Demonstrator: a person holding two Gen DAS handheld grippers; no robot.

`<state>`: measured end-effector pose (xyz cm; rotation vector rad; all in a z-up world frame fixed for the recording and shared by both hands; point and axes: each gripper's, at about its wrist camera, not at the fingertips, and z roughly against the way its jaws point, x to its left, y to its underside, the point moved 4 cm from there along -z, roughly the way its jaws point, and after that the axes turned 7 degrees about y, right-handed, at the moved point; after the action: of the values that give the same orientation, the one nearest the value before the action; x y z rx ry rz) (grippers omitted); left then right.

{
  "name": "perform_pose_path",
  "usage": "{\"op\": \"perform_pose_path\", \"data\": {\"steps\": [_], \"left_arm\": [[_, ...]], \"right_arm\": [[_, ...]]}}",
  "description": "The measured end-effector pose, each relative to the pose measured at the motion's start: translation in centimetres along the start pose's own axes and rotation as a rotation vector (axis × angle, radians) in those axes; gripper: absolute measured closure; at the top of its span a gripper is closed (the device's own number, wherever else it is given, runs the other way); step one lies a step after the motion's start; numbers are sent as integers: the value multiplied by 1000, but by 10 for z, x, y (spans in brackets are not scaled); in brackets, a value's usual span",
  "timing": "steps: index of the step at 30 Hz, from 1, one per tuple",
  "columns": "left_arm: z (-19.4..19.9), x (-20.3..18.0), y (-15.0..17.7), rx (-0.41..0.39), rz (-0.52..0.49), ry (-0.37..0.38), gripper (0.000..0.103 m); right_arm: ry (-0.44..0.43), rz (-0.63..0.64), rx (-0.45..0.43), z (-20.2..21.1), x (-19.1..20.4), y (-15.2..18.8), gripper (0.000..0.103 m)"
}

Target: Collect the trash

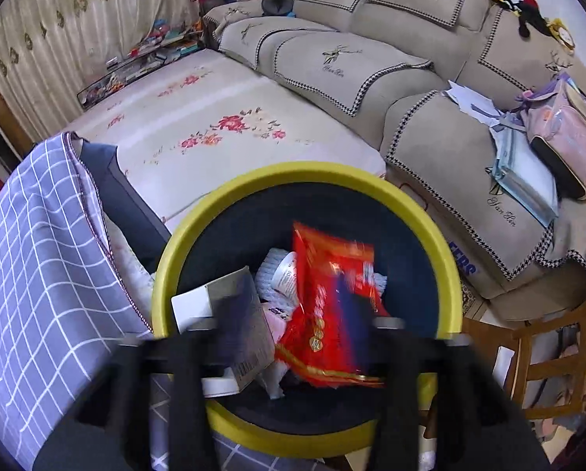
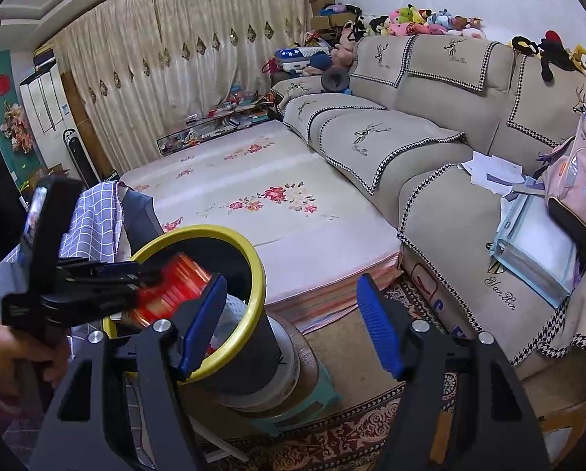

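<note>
Trash fills the yellow-rimmed bin (image 1: 183, 235): a red snack wrapper (image 1: 324, 306), blurred, sits inside the rim beside a grey carton (image 1: 242, 329) and white scraps. My left gripper (image 1: 289, 337) hangs directly over the bin mouth, fingers apart, the wrapper between them; I cannot tell whether they touch it. My right gripper (image 2: 289, 325) is beside the bin (image 2: 253, 274), blue pads (image 2: 379, 325) spread wide and clasping nothing. Behind the bin lies a floral mattress (image 2: 261, 184).

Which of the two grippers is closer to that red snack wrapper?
Left. The left gripper is right at the red wrapper, above the yellow-rimmed bin. The right gripper hangs open, off to the side.
</note>
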<state>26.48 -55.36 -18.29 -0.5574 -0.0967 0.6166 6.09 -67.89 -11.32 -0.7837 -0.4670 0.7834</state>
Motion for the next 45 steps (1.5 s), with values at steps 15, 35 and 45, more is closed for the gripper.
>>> {"op": "perform_pose_path", "data": {"steps": [15,35,45], "left_arm": [[197,78,90,-305,158,-170,5],[430,146,345,-537,565,-591,5],[446,131,386,-568,624,-579,5]], "right_arm": [[-155,121,-11,44,75,16,25],[-409,346,-172,183,213,44,7],[-385,355,-204,205,210,61,7]]}}
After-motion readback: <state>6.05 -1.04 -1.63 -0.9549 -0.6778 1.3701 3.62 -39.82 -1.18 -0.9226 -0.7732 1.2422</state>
